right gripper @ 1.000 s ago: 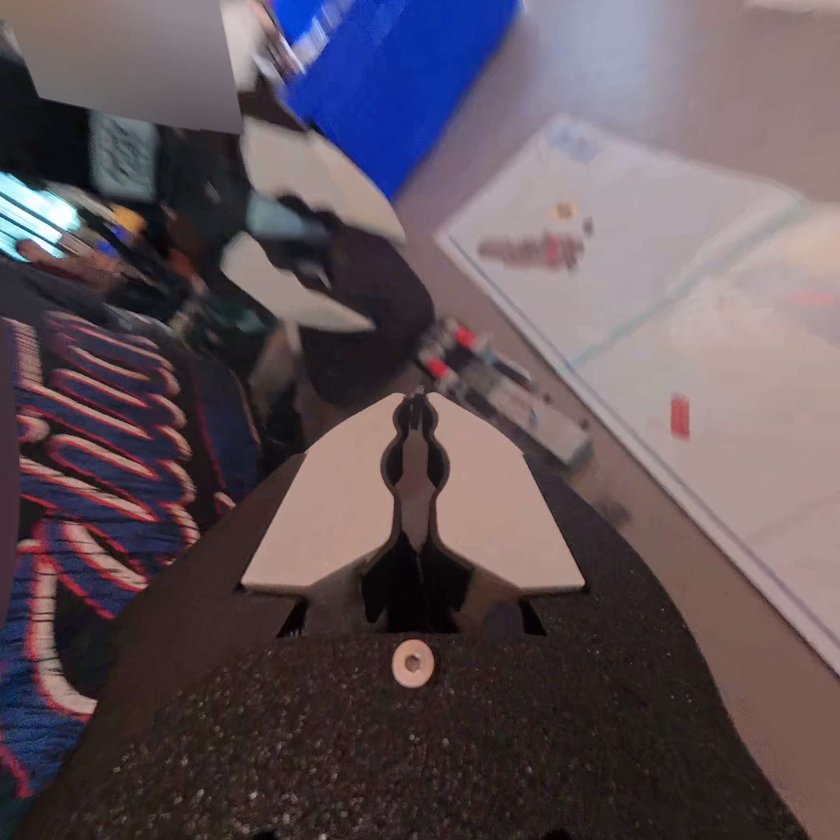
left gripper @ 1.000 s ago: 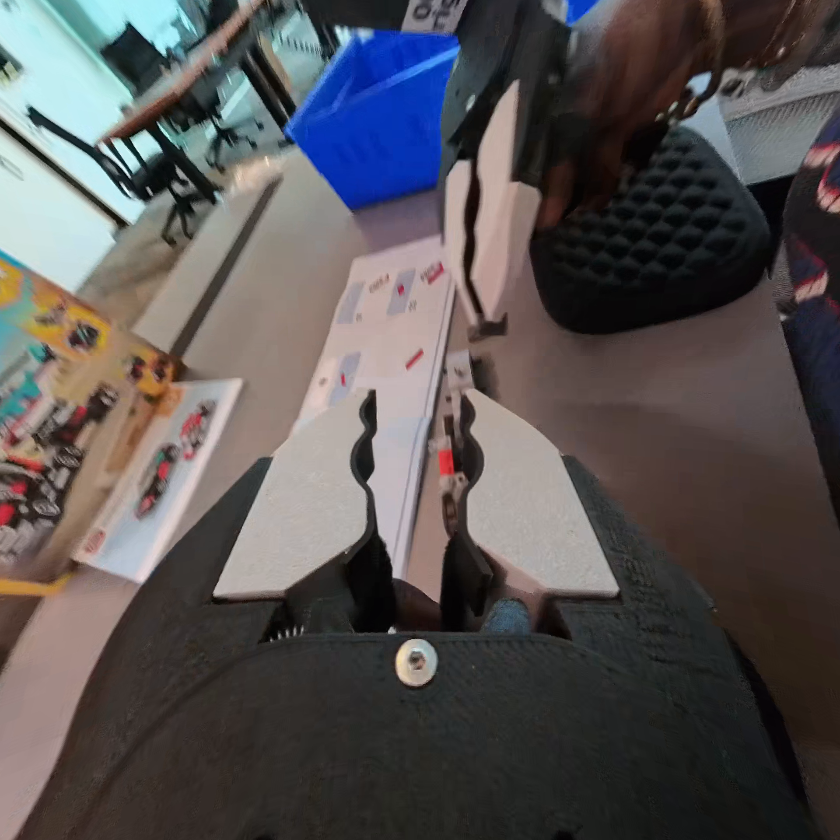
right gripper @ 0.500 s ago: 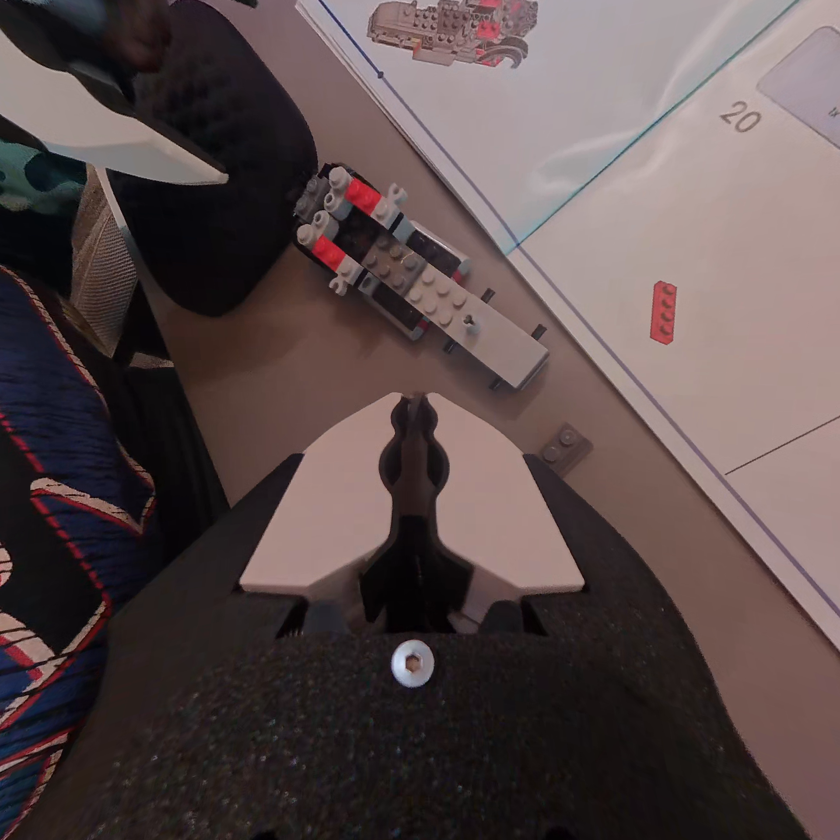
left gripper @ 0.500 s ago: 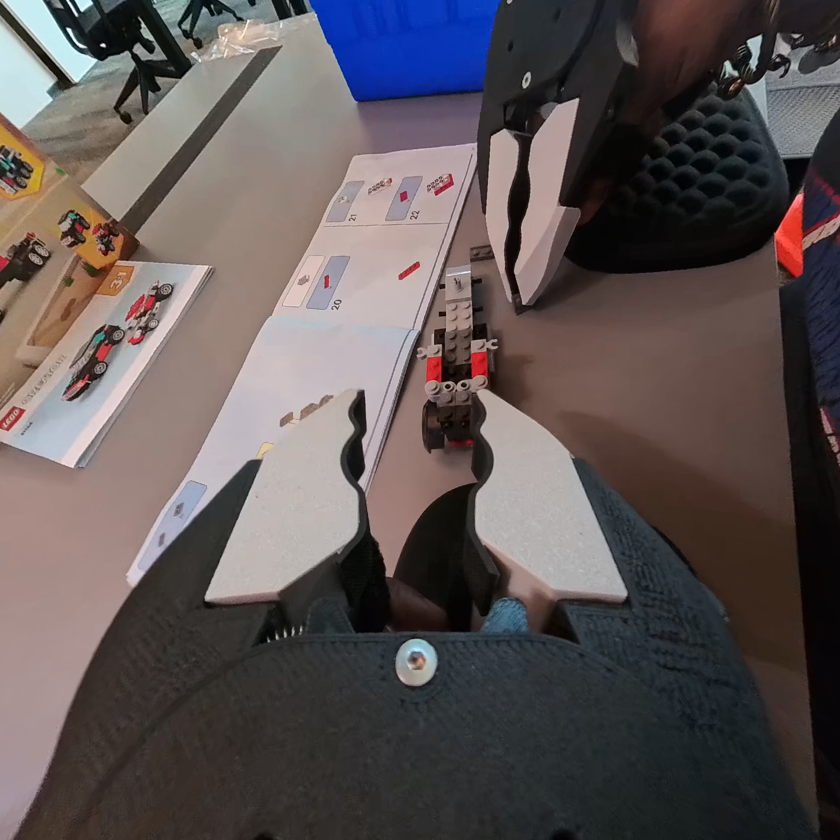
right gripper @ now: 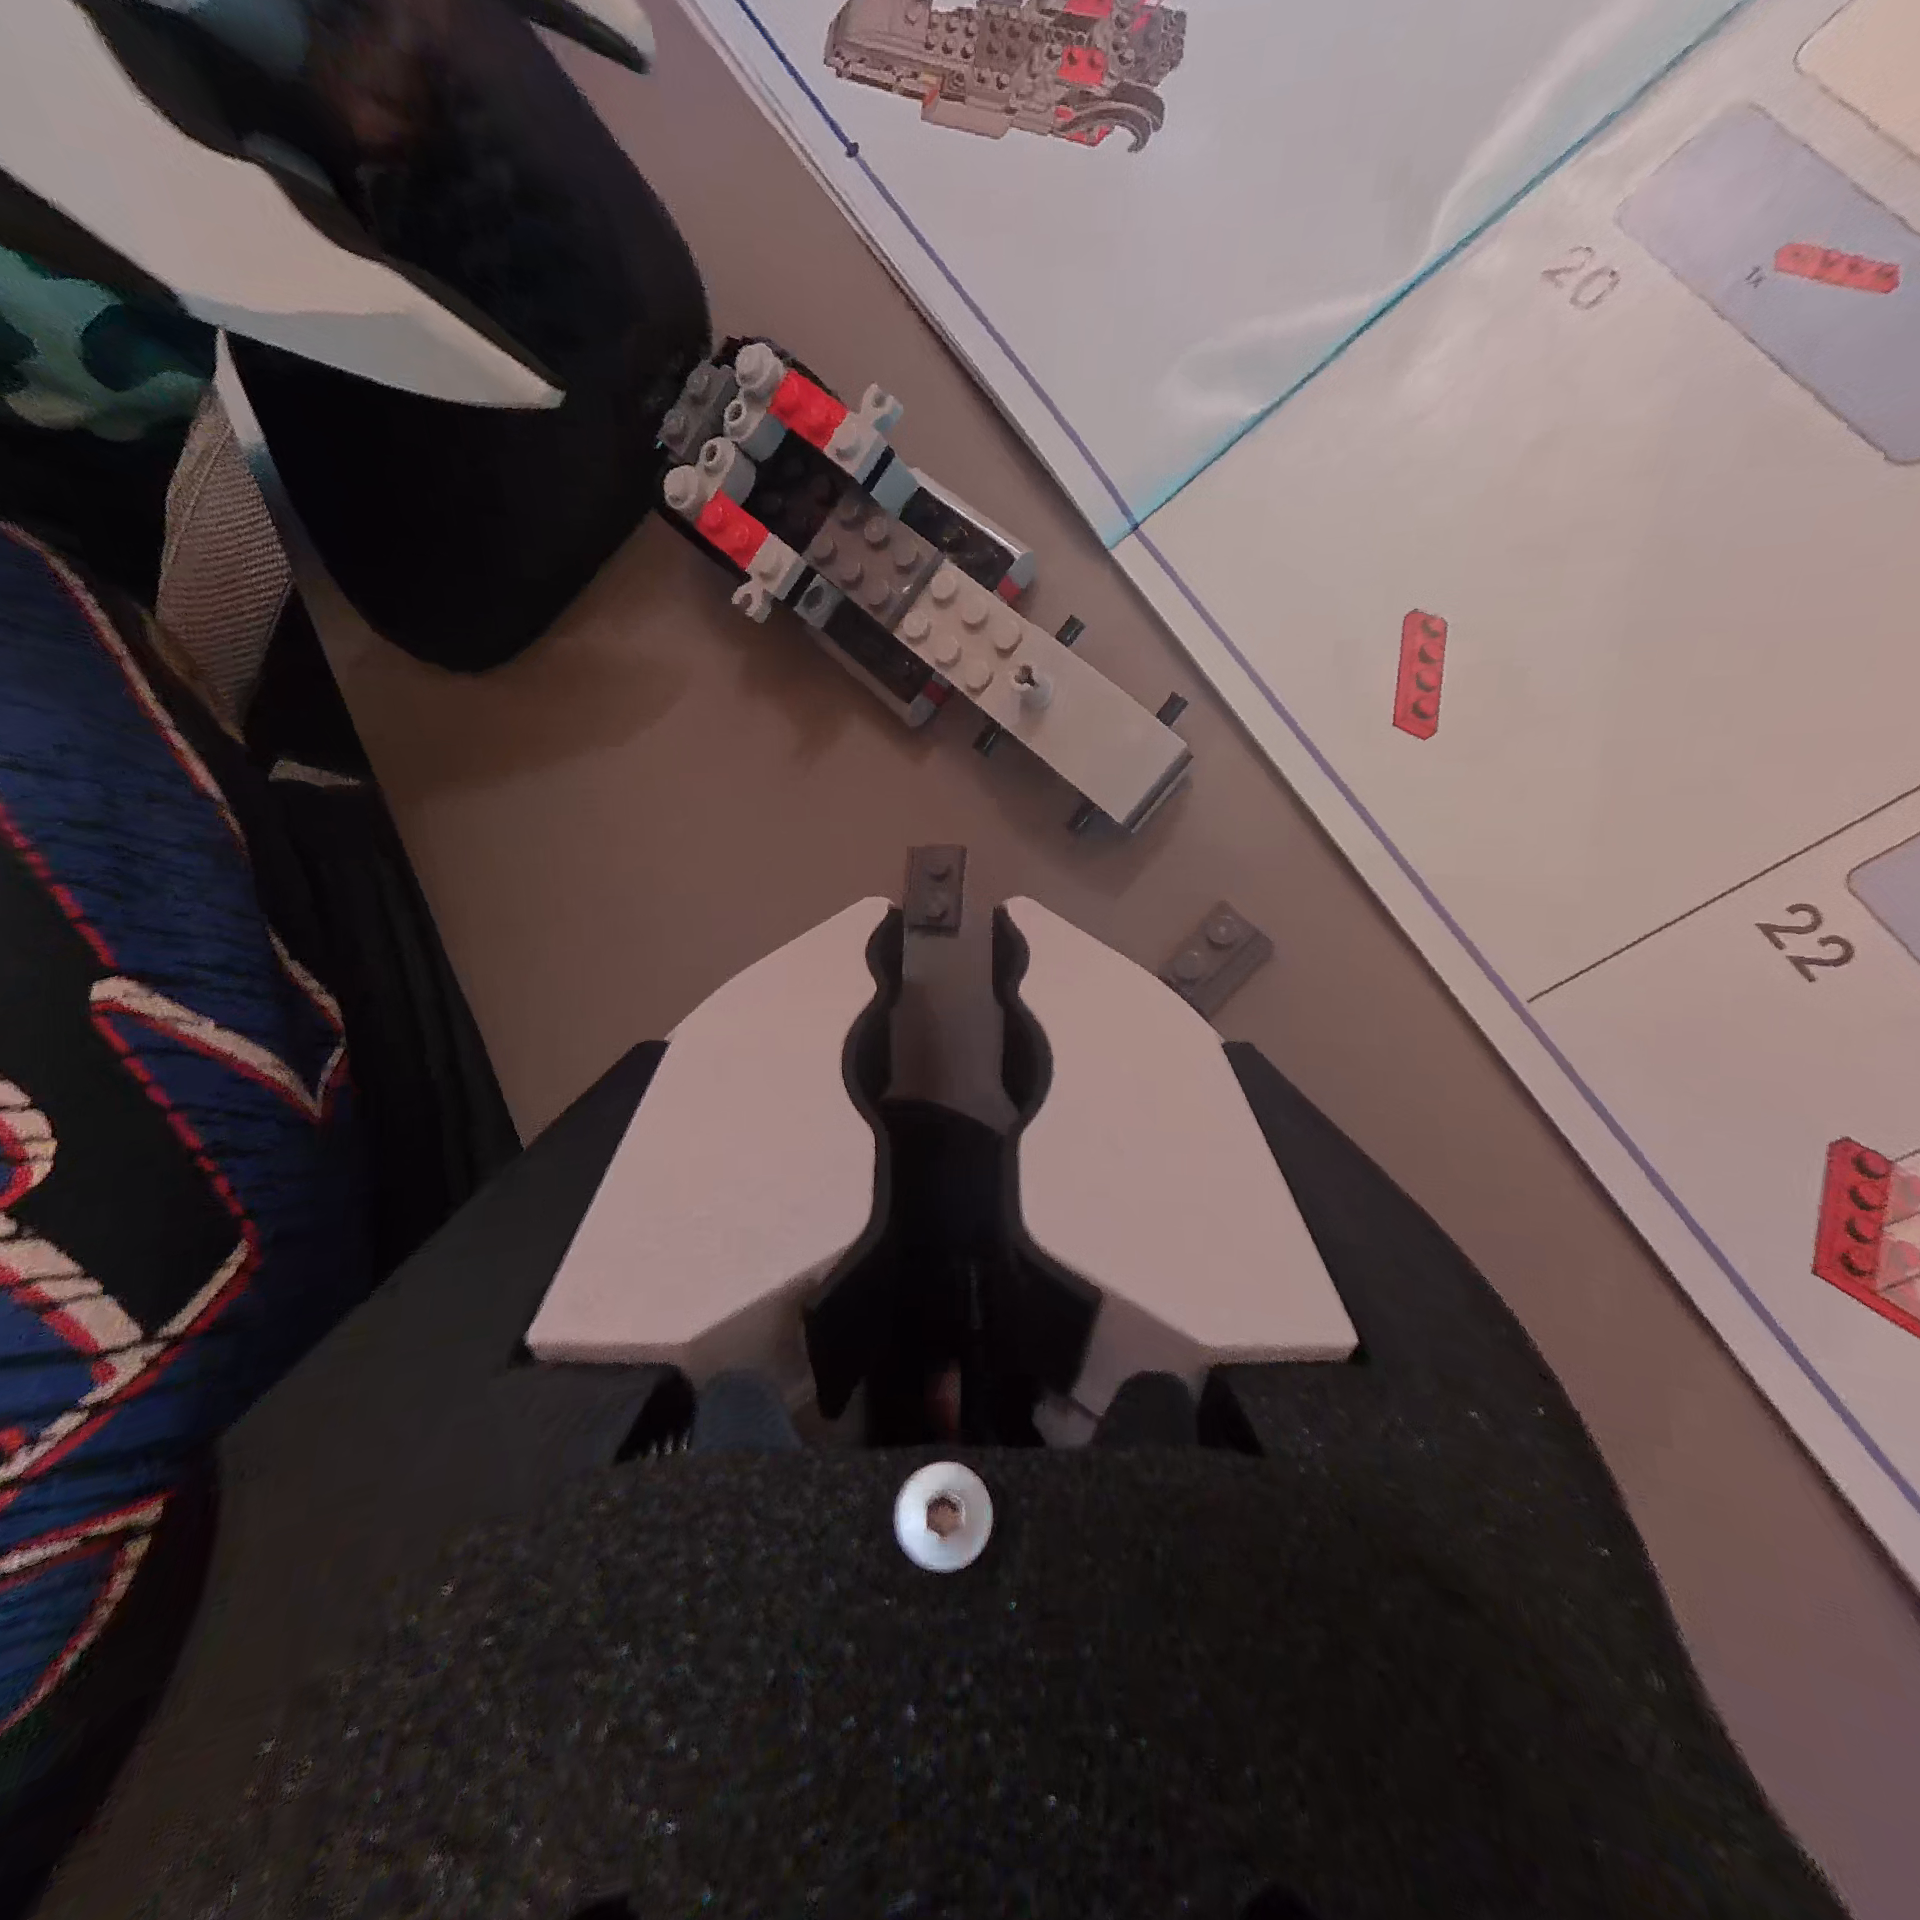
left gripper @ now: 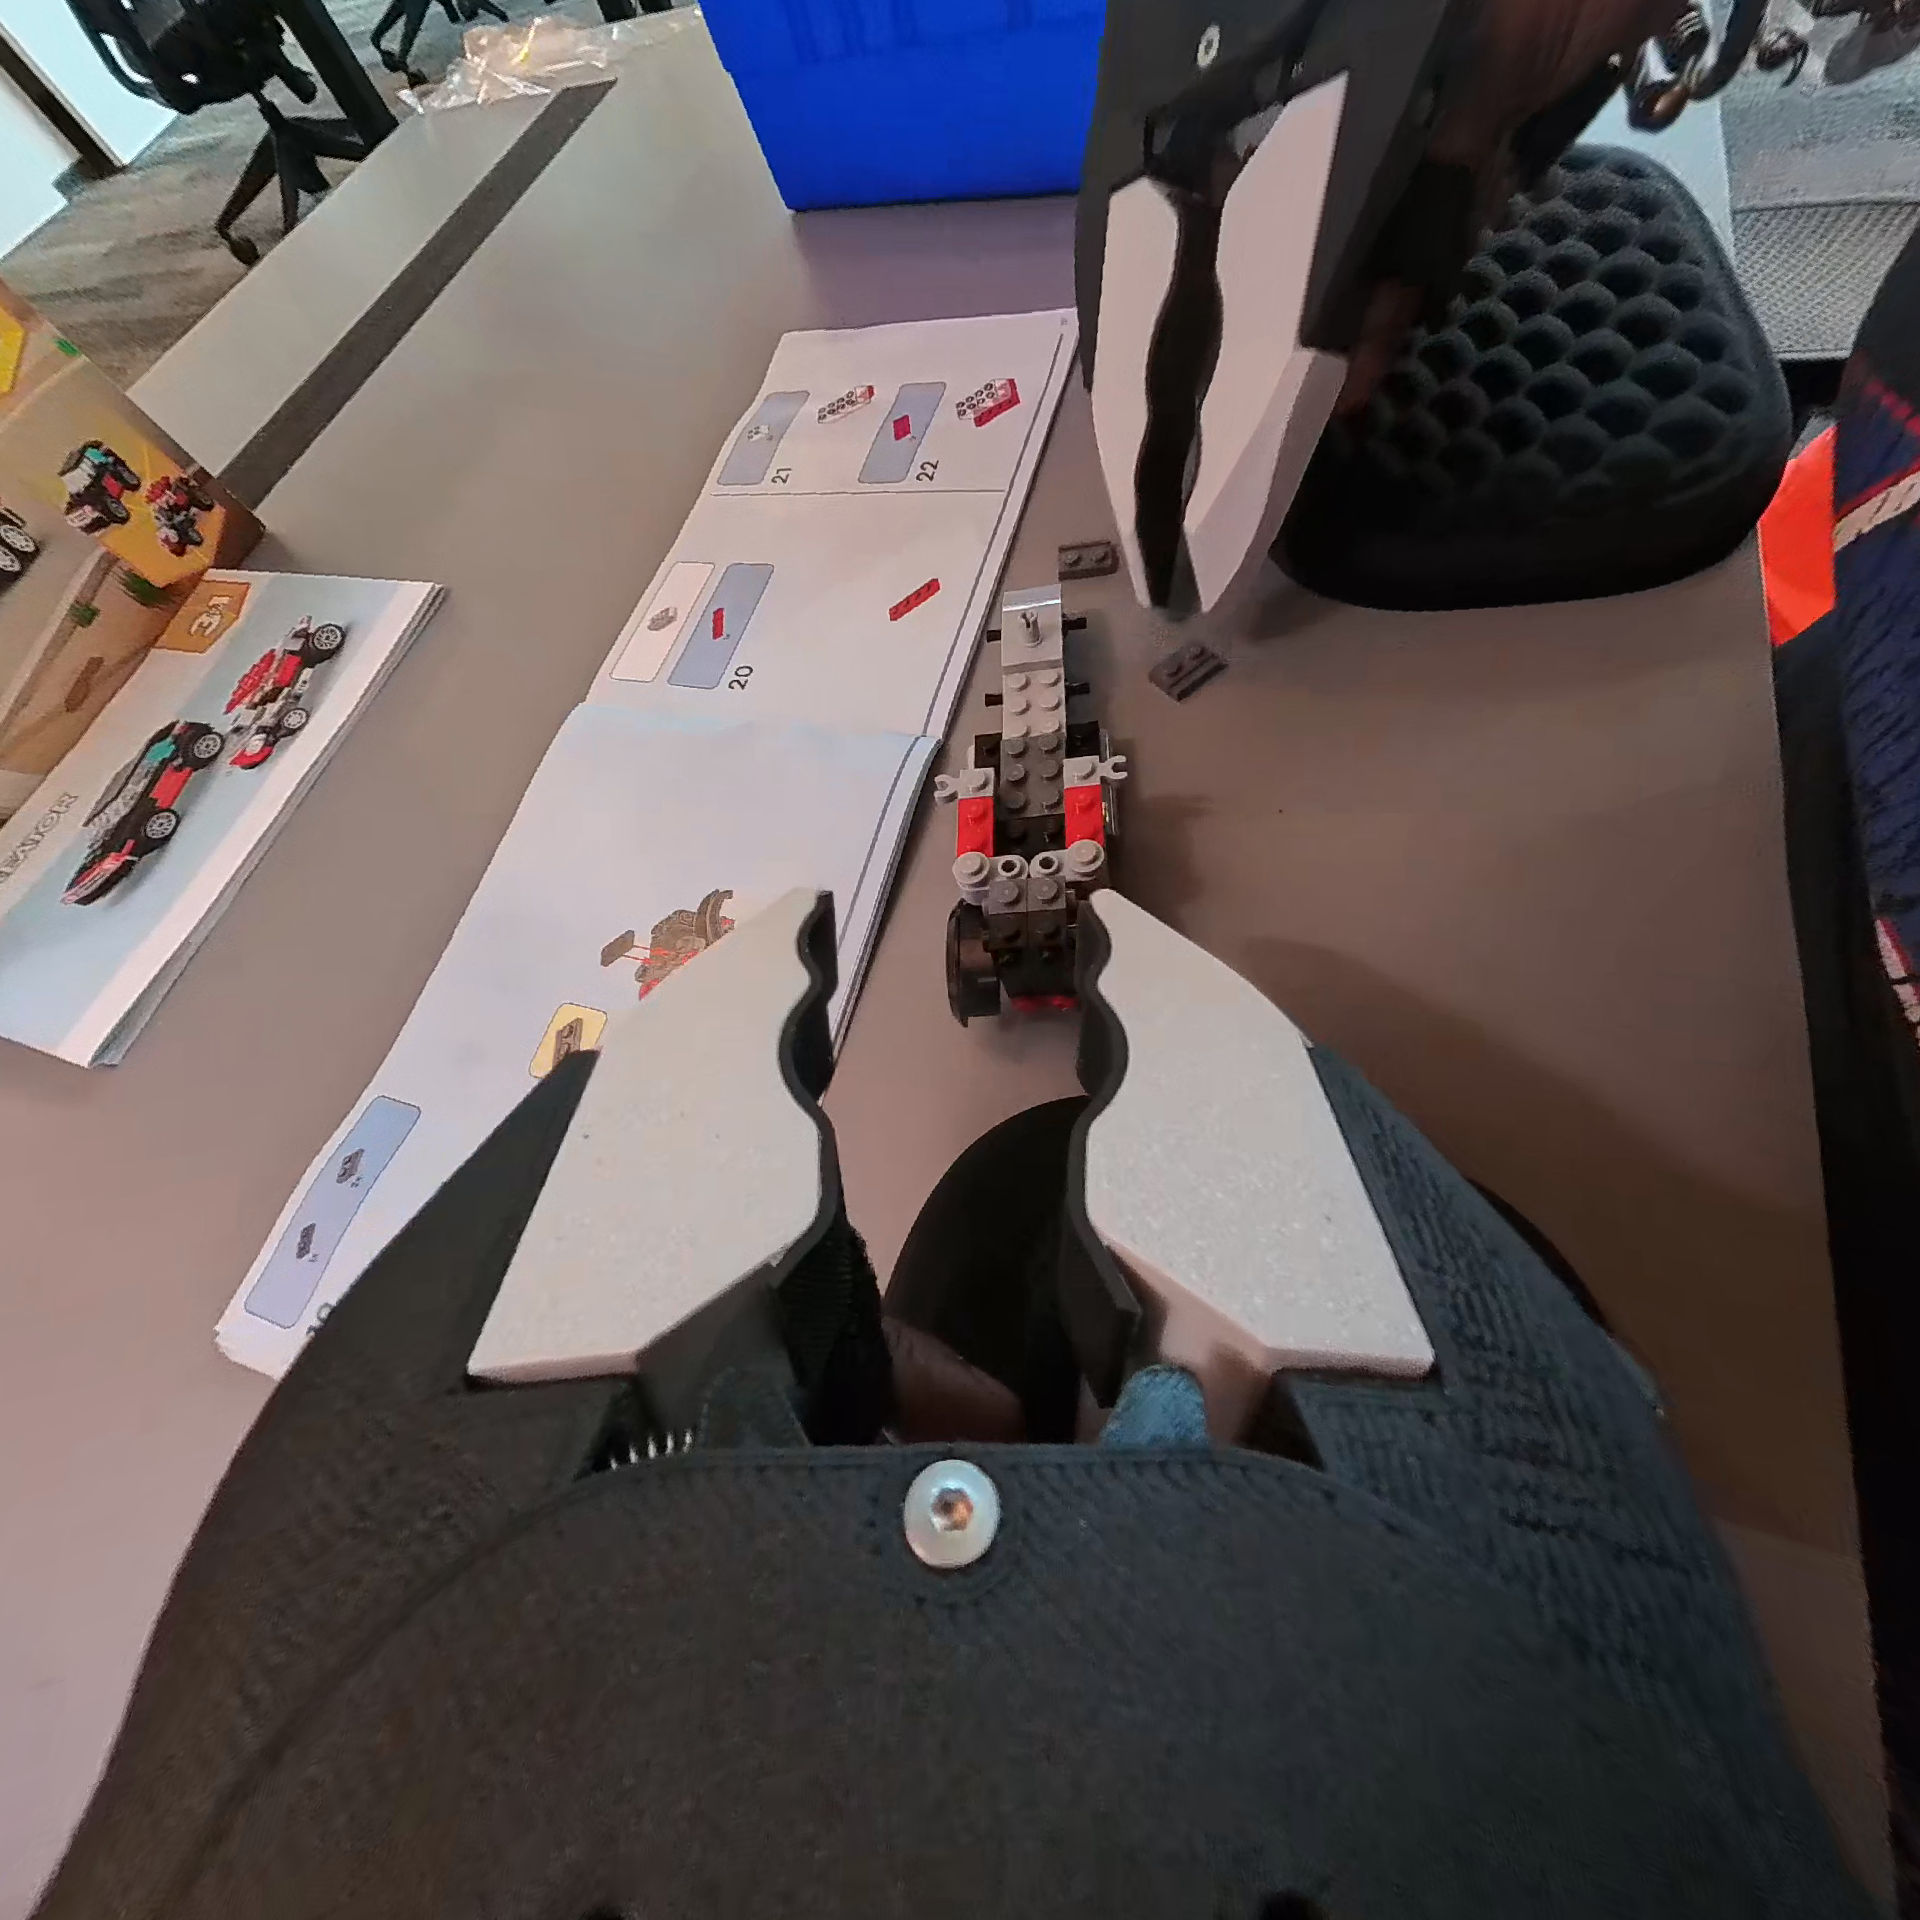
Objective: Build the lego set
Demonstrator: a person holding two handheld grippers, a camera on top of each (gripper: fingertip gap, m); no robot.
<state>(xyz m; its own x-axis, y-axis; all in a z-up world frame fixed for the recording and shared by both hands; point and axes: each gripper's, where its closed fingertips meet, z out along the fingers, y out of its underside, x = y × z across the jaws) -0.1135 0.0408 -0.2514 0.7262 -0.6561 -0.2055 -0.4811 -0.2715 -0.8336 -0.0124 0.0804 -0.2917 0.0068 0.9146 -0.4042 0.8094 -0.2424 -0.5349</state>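
A partly built Lego car [left gripper: 1029, 821] in grey, black and red lies on the brown table beside the open instruction booklet [left gripper: 831, 582]. It also shows in the right wrist view [right gripper: 904, 582]. My left gripper [left gripper: 961, 914] is open and empty, its tips just short of the car's near end. My right gripper [right gripper: 948, 906] is slightly open above a small dark grey plate [right gripper: 935, 883] that lies on the table between its tips, untouched. A second dark grey plate [right gripper: 1216, 951] lies to the right, near the booklet [right gripper: 1558, 520]. Both plates [left gripper: 1188, 665] [left gripper: 1088, 561] lie beyond the car's far end.
A closed booklet [left gripper: 208, 779] and the Lego box [left gripper: 94, 468] lie at the left. A blue bin [left gripper: 914, 104] stands at the back. A black honeycomb cushion [left gripper: 1558, 395] sits behind the right gripper [left gripper: 1174, 592]. A person's patterned clothing [right gripper: 125, 935] borders the table edge. Across from one pair of fingers to the other is roughly 12 cm.
My right gripper has gone from shut to slightly open and moved lower. A second grey plate now lies on the table under its tips. The left gripper has stayed open near the car.
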